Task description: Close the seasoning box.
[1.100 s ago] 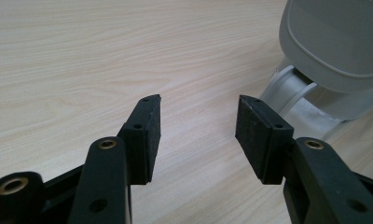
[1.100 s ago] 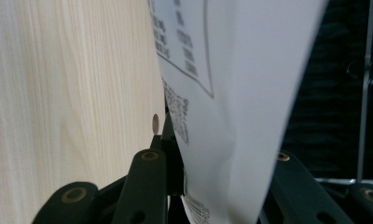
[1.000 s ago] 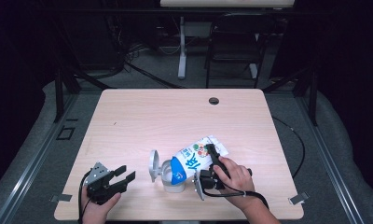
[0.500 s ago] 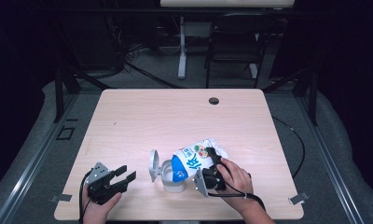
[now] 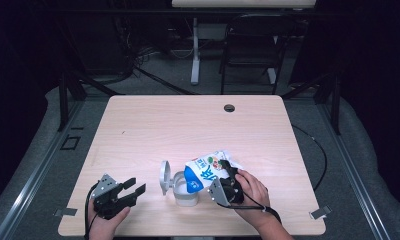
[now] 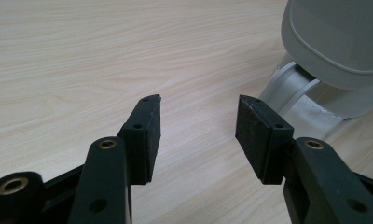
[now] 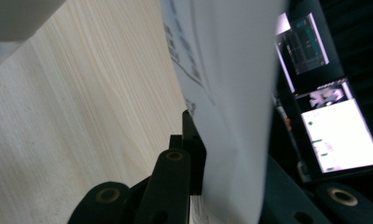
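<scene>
Wood-grain table (image 5: 198, 130) runs from one side to the other, pale and mostly bare. At its near left edge a hand holds the left gripper (image 5: 133, 188), whose jaws stand well apart with nothing between them; from its own camera the left gripper (image 6: 197, 128) points across bare wood toward the grey lid (image 6: 336, 42) just beyond. Further right stands a small clear container (image 5: 184, 190), its hinged lid (image 5: 164, 175) flipped up on the left side. A blue and white pouch (image 5: 208, 171) leans tilted over the container, its lower end at the opening and its upper end reaching away to the right. Right of that, a hand (image 5: 250, 189) holds the right gripper (image 5: 227, 175), whose jaws have just been closing and now pinch the pouch; seen along those jaws, the white pouch (image 7: 231, 107) sits clamped between them. A round hole (image 5: 229, 108) sits near the table's far edge.
</scene>
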`<action>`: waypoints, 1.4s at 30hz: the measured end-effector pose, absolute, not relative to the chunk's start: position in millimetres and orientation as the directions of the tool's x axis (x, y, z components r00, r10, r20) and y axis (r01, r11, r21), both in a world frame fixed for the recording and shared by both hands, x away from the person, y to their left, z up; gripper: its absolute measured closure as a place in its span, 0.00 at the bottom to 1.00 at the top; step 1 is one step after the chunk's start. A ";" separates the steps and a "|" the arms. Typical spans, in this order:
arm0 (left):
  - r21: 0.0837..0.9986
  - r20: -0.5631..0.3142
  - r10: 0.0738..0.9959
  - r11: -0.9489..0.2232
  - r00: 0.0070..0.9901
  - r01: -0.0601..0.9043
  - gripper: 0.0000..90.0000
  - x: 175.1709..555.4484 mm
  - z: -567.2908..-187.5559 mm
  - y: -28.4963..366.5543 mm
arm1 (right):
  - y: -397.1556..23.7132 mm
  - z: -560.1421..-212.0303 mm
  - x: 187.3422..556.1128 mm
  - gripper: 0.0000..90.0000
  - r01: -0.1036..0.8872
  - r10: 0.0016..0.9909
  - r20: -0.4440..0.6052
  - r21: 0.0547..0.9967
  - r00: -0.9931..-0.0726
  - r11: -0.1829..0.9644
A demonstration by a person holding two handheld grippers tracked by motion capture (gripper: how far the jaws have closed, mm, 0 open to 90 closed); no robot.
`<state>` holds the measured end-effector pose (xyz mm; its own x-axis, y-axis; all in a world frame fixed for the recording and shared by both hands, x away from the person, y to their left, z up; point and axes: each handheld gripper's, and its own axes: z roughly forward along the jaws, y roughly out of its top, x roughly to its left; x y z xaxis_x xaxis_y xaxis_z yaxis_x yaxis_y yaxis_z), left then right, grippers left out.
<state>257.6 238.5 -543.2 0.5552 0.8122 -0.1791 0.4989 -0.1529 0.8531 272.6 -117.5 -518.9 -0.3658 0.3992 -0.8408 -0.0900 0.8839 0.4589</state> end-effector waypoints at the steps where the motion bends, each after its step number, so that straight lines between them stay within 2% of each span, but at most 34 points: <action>1: 0.852 -0.182 0.813 -0.150 0.553 0.501 0.56 257.5 -543.3 238.3 | -118.6 -518.8 273.9 0.96 -0.084 0.431 -0.819 0.495 -0.380 0.865; 10: 0.850 -0.178 0.813 -0.156 0.554 0.503 0.56 257.5 -541.7 239.1 | -129.4 -513.7 278.2 0.96 -0.009 0.548 -0.705 0.617 -0.450 0.787; 13: 0.850 -0.179 0.812 -0.156 0.555 0.503 0.56 257.6 -541.9 239.0 | -133.2 -515.7 281.0 0.96 0.029 0.608 -0.630 0.682 -0.484 0.730; 25: 0.849 -0.181 0.811 -0.156 0.556 0.504 0.56 257.9 -541.8 239.1 | -153.4 -525.7 290.7 0.96 0.176 0.742 -0.363 0.825 -0.563 0.537; 42: 0.848 -0.178 0.813 -0.159 0.554 0.505 0.56 258.0 -543.0 238.2 | -169.2 -541.7 300.4 0.96 0.304 0.817 -0.089 0.901 -0.569 0.310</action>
<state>258.0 238.2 -543.0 0.5541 0.8133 -0.1778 0.5055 -0.1590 0.8481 300.4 -169.2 -541.7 -0.5691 0.8174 -0.0894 0.3043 0.3104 0.9006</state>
